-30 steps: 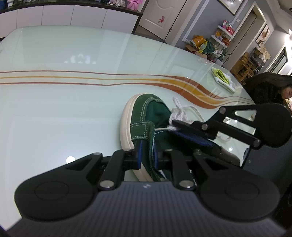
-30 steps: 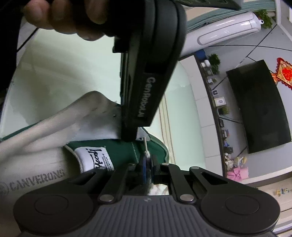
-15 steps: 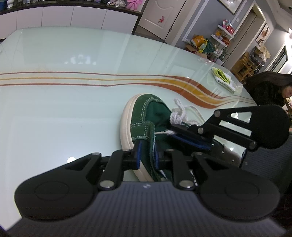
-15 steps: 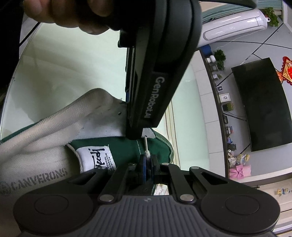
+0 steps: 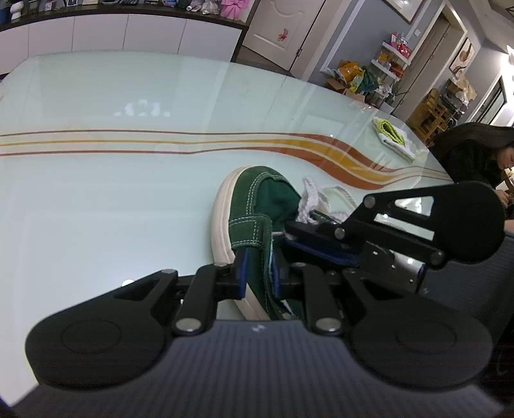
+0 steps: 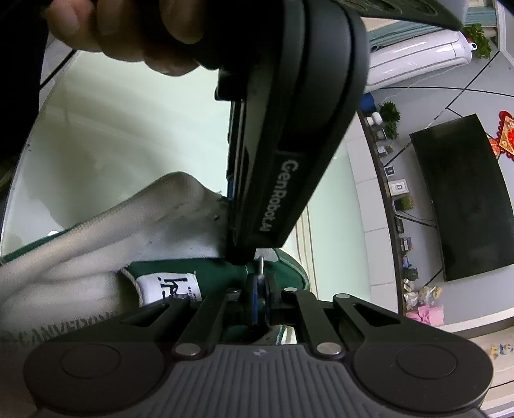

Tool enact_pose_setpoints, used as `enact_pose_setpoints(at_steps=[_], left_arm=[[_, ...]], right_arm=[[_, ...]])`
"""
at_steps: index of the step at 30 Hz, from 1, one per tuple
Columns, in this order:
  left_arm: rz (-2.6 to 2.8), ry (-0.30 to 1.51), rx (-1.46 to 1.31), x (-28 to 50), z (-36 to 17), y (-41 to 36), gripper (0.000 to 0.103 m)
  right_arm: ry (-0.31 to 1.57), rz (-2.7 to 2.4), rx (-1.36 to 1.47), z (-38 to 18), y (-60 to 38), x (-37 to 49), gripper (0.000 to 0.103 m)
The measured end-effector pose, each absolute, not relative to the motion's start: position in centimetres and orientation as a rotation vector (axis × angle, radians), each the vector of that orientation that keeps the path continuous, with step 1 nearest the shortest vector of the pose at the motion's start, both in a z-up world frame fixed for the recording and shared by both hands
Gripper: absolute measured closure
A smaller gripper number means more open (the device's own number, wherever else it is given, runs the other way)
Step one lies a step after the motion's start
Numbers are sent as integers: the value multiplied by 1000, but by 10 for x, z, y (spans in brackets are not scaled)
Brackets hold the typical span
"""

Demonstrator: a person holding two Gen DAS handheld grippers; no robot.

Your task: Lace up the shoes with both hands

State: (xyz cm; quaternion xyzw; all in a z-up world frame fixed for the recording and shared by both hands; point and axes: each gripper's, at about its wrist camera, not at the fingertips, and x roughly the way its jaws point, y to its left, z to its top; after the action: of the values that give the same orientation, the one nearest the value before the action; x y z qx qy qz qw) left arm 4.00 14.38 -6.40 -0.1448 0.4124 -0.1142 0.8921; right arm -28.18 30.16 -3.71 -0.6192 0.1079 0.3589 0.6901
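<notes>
A green suede shoe [image 5: 273, 193] with a white sole lies on the glass table, toe pointing away. My left gripper [image 5: 258, 273] is shut on the shoe's left eyelet flap. The right gripper [image 5: 289, 236] reaches in from the right, its tips just beside that flap. Loose white lace [image 5: 310, 199] is bunched behind it. In the right wrist view my right gripper [image 6: 257, 295] is shut on the lace tip [image 6: 261, 265], which points up at the underside of the left gripper [image 6: 289, 160]. The shoe's tongue label [image 6: 167, 286] and white lining [image 6: 128, 231] show at left.
The pale glass table [image 5: 128, 193] has orange and red stripes across it. A folded yellow-green cloth [image 5: 392, 135] lies at its far right edge. A person [image 5: 472, 154] sits beyond that edge. A hand [image 6: 128, 29] holds the left gripper's handle.
The right gripper has edged left toward the eyelet flap, and less of the lace tip shows between them. The left gripper and the shoe have stayed put.
</notes>
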Motion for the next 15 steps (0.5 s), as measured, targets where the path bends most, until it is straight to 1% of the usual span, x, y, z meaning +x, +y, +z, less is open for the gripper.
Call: enact_pose_setpoints(at_steps=[4, 10, 15], left_arm=[[-235, 855, -294, 40, -64, 144, 87], [-238, 855, -292, 40, -64, 144, 86], [-235, 857, -291, 39, -64, 144, 84]], right_arm=[[217, 807, -1376, -38, 302, -282, 96], [279, 786, -1353, -31, 298, -280, 94], [319, 761, -1363, -37, 298, -275, 94]])
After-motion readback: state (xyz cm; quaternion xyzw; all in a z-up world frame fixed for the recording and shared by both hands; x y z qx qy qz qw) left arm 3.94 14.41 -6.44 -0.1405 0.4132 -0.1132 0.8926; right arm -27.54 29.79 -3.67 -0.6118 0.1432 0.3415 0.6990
